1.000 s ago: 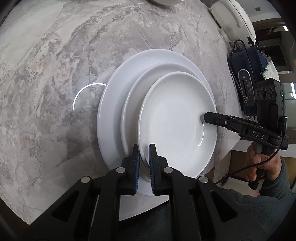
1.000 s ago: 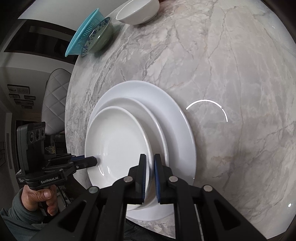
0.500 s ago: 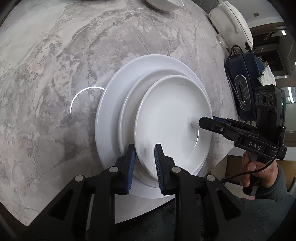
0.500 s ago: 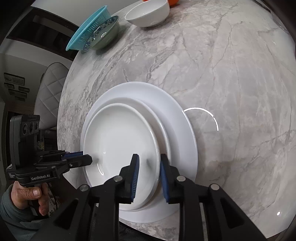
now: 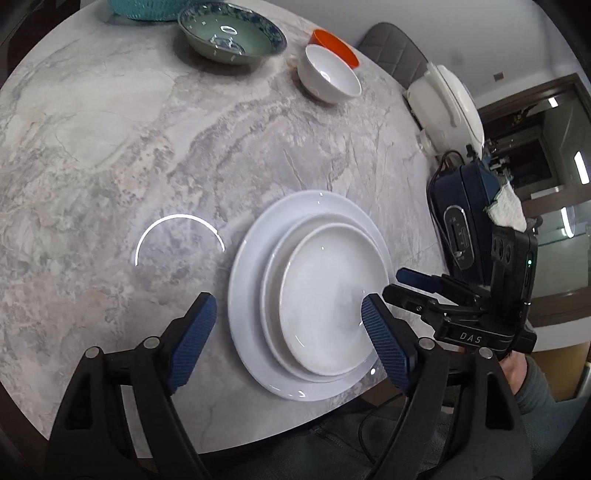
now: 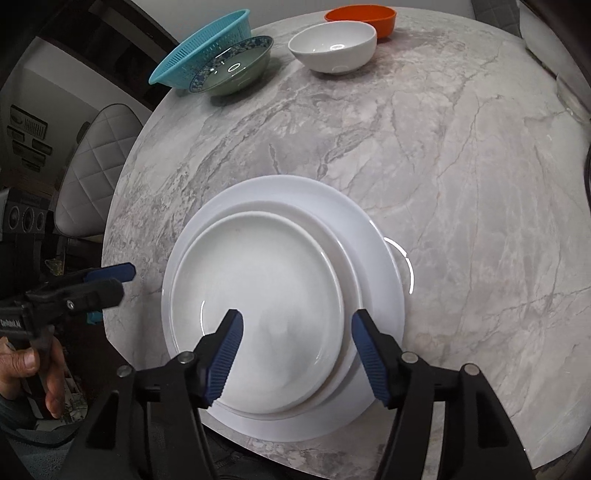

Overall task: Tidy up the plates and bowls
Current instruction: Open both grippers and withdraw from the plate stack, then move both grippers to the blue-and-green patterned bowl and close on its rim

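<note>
Hovering over the plate stack [image 5: 325,295] at the desk's [image 6: 461,166] near edge, you are holding left tool [image 5: 291,343] and right tool [image 6: 295,354], jaws just parted, gripping nothing. Beyond the stack: white bowl [image 6: 332,46], orange bowl [image 6: 364,16], patterned bowl [image 6: 232,64].

Teal colander [image 5: 142,6] at table's far edge cut off by frame top; orange bowl [image 5: 334,46] half hidden behind white bowl [image 5: 328,75].

Both grippers: black angular frames, silver screw heads, ribbed blue pads on fingers [image 5: 190,345]. Right gripper [image 5: 391,288] marked "DAS", black box behind with green light, black cable beneath. Grey-green sleeve [image 5: 535,391] at handle.
</note>
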The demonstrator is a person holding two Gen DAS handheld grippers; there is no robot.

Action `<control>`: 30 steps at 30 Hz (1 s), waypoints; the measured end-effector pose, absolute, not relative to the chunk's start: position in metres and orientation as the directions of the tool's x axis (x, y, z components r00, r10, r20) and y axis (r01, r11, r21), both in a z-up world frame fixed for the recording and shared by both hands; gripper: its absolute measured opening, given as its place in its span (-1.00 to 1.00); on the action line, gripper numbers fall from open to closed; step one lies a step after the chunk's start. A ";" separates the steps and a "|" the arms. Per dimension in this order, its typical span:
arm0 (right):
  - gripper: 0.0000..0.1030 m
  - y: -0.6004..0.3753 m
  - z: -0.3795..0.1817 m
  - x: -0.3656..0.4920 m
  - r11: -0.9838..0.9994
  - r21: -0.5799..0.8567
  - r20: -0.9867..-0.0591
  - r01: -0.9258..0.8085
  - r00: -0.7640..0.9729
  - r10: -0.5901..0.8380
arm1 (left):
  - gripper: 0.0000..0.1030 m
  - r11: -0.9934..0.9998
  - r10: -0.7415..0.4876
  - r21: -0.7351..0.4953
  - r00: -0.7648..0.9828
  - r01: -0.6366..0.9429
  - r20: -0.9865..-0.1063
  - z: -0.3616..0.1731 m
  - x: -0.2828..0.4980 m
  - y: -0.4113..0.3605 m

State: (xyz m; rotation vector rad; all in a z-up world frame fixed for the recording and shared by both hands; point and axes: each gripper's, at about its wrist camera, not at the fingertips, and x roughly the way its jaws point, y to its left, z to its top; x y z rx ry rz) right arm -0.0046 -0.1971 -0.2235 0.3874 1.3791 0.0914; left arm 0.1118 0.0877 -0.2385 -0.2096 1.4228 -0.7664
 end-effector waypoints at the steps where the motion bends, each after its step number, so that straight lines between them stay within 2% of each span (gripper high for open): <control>1: 0.26 -0.197 -0.219 -0.004 0.942 0.297 -0.943 0.160 0.205 0.262 | 0.55 0.747 -0.597 -0.561 -0.009 0.356 -0.802 -0.233 0.117 0.094; 3: 0.26 -0.200 -0.202 -0.003 0.955 0.255 -0.943 0.152 0.259 0.210 | 0.56 0.757 -0.599 -0.542 0.057 0.365 -0.799 -0.223 0.129 0.105; 5: 0.36 -0.204 -0.181 0.001 0.967 0.226 -0.925 0.117 0.339 0.175 | 0.65 0.772 -0.592 -0.530 0.094 0.352 -0.801 -0.218 0.143 0.114; 7: 0.92 -0.208 -0.165 0.008 0.973 0.218 -0.895 0.081 0.413 0.166 | 0.68 0.797 -0.568 -0.501 0.137 0.336 -0.812 -0.212 0.160 0.120; 8: 0.96 -0.211 -0.163 0.015 0.970 0.236 -0.886 0.066 0.424 0.187 | 0.72 0.804 -0.562 -0.491 0.161 0.334 -0.811 -0.209 0.168 0.122; 9: 0.96 -0.216 -0.161 0.023 0.965 0.256 -0.882 0.059 0.423 0.208 | 0.78 0.810 -0.556 -0.481 0.182 0.334 -0.811 -0.206 0.176 0.123; 10: 0.96 -0.221 -0.159 0.033 0.957 0.285 -0.874 0.054 0.425 0.236 | 0.96 0.822 -0.541 -0.463 0.204 0.331 -0.816 -0.203 0.183 0.123; 11: 0.95 -0.227 -0.157 0.044 0.945 0.323 -0.857 0.045 0.437 0.272 | 0.99 0.837 -0.521 -0.441 0.222 0.325 -0.824 -0.201 0.190 0.123; 18: 0.96 -0.265 -0.149 0.142 0.843 0.536 -0.748 0.040 0.486 0.452 | 0.99 0.884 -0.460 -0.401 0.297 0.241 -0.836 -0.204 0.247 0.113; 22: 1.00 -0.267 -0.145 0.201 0.821 0.571 -0.727 0.025 0.481 0.490 | 0.99 0.870 -0.490 -0.436 0.302 0.229 -0.818 -0.212 0.289 0.102; 26: 0.99 -0.255 -0.153 0.254 0.826 0.564 -0.744 0.012 0.441 0.502 | 0.99 0.874 -0.482 -0.429 0.300 0.228 -0.823 -0.224 0.334 0.091; 29: 0.86 -0.248 -0.171 0.287 0.824 0.564 -0.768 0.050 0.399 0.501 | 0.99 0.868 -0.489 -0.435 0.263 0.238 -0.832 -0.237 0.363 0.081; 30: 0.72 -0.245 -0.178 0.297 0.819 0.571 -0.769 0.056 0.385 0.510 | 0.99 0.870 -0.485 -0.433 0.246 0.236 -0.839 -0.243 0.371 0.077</control>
